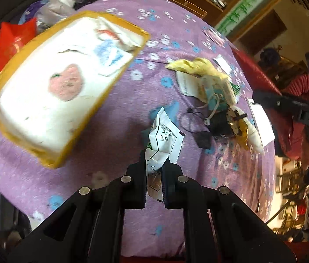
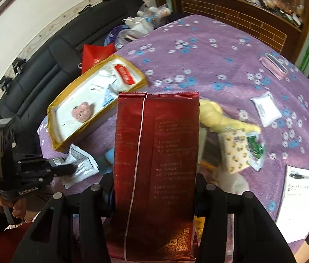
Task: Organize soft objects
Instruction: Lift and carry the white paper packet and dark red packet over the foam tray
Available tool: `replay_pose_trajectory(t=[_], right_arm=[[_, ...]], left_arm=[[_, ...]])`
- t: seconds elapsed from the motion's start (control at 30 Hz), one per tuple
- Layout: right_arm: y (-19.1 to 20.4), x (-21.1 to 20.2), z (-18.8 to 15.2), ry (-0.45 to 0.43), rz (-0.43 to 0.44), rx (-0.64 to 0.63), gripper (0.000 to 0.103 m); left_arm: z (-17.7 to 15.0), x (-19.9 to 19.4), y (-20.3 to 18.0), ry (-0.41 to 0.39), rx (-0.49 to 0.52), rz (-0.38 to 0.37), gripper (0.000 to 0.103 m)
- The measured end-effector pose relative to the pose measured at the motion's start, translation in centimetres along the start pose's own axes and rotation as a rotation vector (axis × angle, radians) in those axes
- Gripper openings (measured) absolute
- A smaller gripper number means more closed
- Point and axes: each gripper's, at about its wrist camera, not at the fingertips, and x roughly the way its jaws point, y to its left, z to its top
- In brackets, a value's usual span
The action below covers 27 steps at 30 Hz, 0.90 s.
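Red foil packet [image 2: 156,171] clamped upright in right gripper [image 2: 154,194]; crumpled white sachet [image 1: 164,140] pinched by left gripper [image 1: 154,186], yellow-rimmed tray [image 1: 51,87] ahead-left.

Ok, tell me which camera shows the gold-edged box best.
The left wrist view: the gold-edged box fills its upper left, its white inside open to the lens, though blurred. The right wrist view shows the box smaller, its near corner cut off by the red packet.

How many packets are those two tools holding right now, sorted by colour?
white packet, pinched in the left tool: 1
red packet, clamped in the right tool: 1
Total: 2
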Motion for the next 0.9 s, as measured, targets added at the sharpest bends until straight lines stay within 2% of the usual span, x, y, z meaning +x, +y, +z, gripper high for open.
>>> replay_pose_trajectory(t=[0.3,0.47,0.9], right_arm=[[2.6,1.9,0.8,0.038,0.024,-0.045,0.049],[3.9,2.8,1.2,0.050,0.038,-0.061,0.049],[6.4,4.7,2.2,0.082,0.050,-0.080,0.049]], left_arm=[[0.7,-2.2,2.2,-0.005,-0.012,0.085,0.010],[1.1,-2.6,2.9,0.001,-0.016,0.108,0.010],[2.2,-3.7,4.6,-0.016,0.021,0.198,0.010]])
